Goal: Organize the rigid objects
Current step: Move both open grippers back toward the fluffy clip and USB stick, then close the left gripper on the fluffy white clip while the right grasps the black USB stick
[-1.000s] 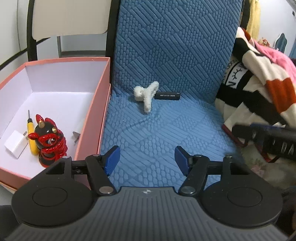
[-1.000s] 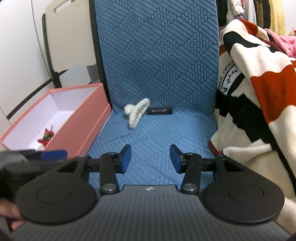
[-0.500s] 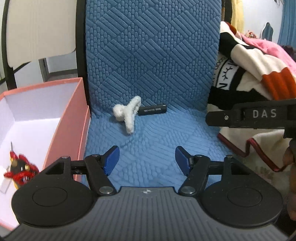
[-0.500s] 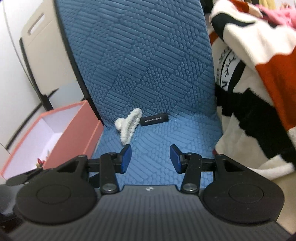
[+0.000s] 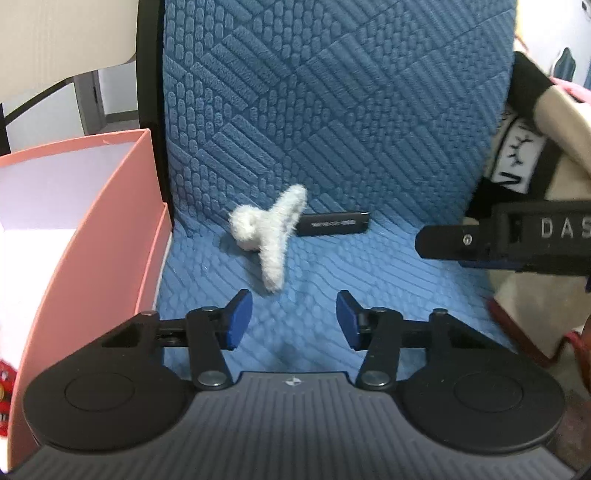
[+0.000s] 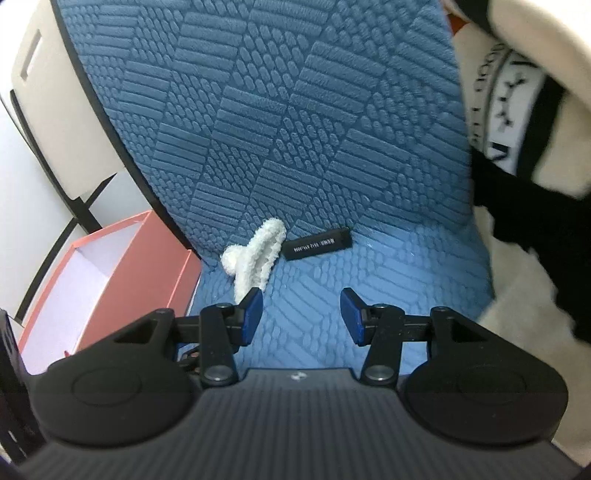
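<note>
A white fuzzy hair claw [image 5: 271, 236] lies on the blue quilted seat [image 5: 332, 280], with a thin black lettered stick [image 5: 332, 223] just behind it, against the seat back. My left gripper [image 5: 293, 319] is open and empty, just short of the claw. My right gripper [image 6: 301, 315] is open and empty, its left pad [image 6: 252, 314] close to the claw [image 6: 255, 254]; the black stick [image 6: 317, 244] lies beyond. The right gripper's side also shows in the left wrist view [image 5: 509, 240]. A pink box [image 5: 92, 236] stands left of the seat.
The pink box [image 6: 122, 266] holds a red figurine [image 5: 5, 391] at the left wrist view's left edge. A striped black, white and red blanket [image 6: 524, 155] is piled on the right of the seat. A beige chair back [image 5: 62, 33] stands behind the box.
Both grippers have moved forward toward the claw and the stick, which now look larger. The left view has swung right, so most of the box's contents have left the frame.
</note>
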`<state>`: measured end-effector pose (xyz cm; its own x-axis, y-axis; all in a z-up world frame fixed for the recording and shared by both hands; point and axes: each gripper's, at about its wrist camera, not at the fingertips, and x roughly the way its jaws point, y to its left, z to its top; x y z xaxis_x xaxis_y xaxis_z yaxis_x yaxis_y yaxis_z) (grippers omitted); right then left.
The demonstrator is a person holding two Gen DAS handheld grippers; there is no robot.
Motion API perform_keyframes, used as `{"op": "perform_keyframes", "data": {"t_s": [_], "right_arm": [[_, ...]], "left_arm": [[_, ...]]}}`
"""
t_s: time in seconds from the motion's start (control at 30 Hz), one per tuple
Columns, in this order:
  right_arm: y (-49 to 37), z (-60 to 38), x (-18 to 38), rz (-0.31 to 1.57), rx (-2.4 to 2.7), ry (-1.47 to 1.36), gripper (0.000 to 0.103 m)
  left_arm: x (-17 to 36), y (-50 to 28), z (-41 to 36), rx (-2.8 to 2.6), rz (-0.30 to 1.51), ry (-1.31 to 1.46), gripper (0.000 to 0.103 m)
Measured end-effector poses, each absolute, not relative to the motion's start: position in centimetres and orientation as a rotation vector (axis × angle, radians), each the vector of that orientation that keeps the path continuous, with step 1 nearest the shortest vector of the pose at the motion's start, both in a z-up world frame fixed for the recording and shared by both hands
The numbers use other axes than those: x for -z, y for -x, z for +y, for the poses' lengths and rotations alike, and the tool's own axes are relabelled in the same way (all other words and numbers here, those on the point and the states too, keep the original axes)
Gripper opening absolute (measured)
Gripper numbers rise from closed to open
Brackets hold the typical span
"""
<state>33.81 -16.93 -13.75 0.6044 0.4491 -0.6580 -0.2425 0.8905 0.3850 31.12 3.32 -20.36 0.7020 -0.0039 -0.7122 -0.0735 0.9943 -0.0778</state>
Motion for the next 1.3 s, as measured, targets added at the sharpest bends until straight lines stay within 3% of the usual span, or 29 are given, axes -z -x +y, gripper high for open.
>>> {"op": "perform_keyframes", "data": {"t_s": [0.17,0.4,0.47,0.53,0.6,0.67,0.7,1.3], "right_arm": [[-36.8,-15.3,15.1,0.864,-0.415,-0.237,0.051],[-39.4,-13.4,16.8,0.892,-0.415,-0.196,0.051],[-39.7,-13.0,17.0,0.883,-0.419,-0.189,0.063],[-40.1,-12.7,17.2,0.875,-0.425,-0.180,0.066],[-40.7,-12.4,17.5,0.878,-0.424,-0.175,0.068],[-41.2,-12.1,17.8,0.863,-0.415,-0.174,0.086],[-41.5,-12.0,18.0,0.852,-0.409,-0.172,0.088],[-45.1,-9.2,21.9,0.880,-0.336,-0.042,0.088]], "left_arm": [[21.3,-33.1,4.7,-0.066,0.804,0.146,0.042],[23.1,-35.4,5.8,-0.081,0.830,0.189,0.038],[23.7,-35.7,6.3,-0.069,0.844,0.227,0.038],[24.1,-35.9,6.3,-0.073,0.848,0.226,0.035],[24.2,-35.9,6.2,-0.091,0.838,0.197,0.022],[24.4,-36.2,6.2,-0.106,0.843,0.185,0.015],[24.6,-36.3,6.3,-0.110,0.849,0.186,0.012],[24.2,-36.0,7.0,-0.127,0.855,0.206,0.011]]}}
